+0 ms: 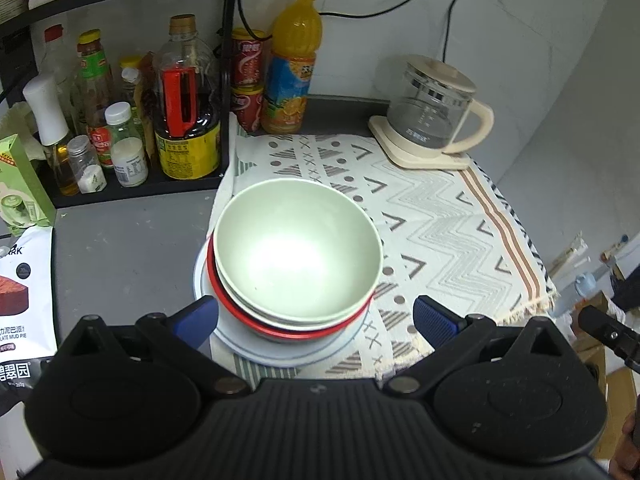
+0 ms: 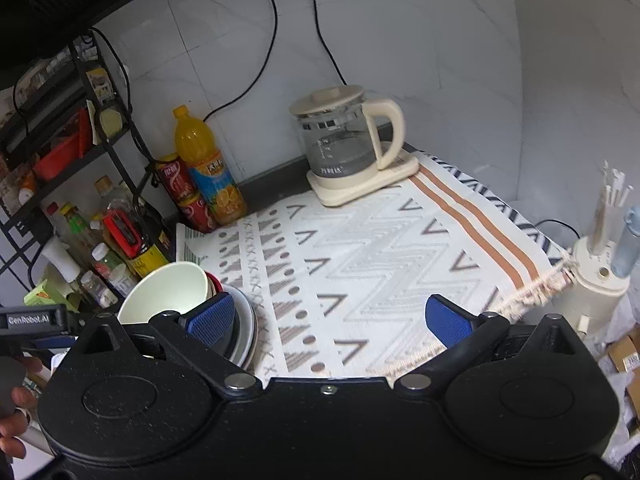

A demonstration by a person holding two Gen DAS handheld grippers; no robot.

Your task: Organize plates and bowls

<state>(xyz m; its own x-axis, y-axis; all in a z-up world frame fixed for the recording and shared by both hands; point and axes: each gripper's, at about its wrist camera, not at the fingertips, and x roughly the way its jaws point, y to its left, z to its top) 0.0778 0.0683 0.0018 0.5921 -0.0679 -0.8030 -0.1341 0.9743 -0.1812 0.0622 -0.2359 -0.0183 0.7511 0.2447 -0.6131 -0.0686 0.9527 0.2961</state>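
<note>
Chopsticks (image 2: 608, 196) appear only rightward.

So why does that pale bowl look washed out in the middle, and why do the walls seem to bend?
Left wrist view: a bright glare patch sits inside the top bowl, hiding its bottom. Right wrist view: the fisheye lens curves the wall tiles and dark corners frame the picture; the cloth's fringe looks smeared.

Glass kettle (image 1: 434, 114), juice bottle (image 1: 292, 64), patterned cloth (image 1: 440, 232)
</note>
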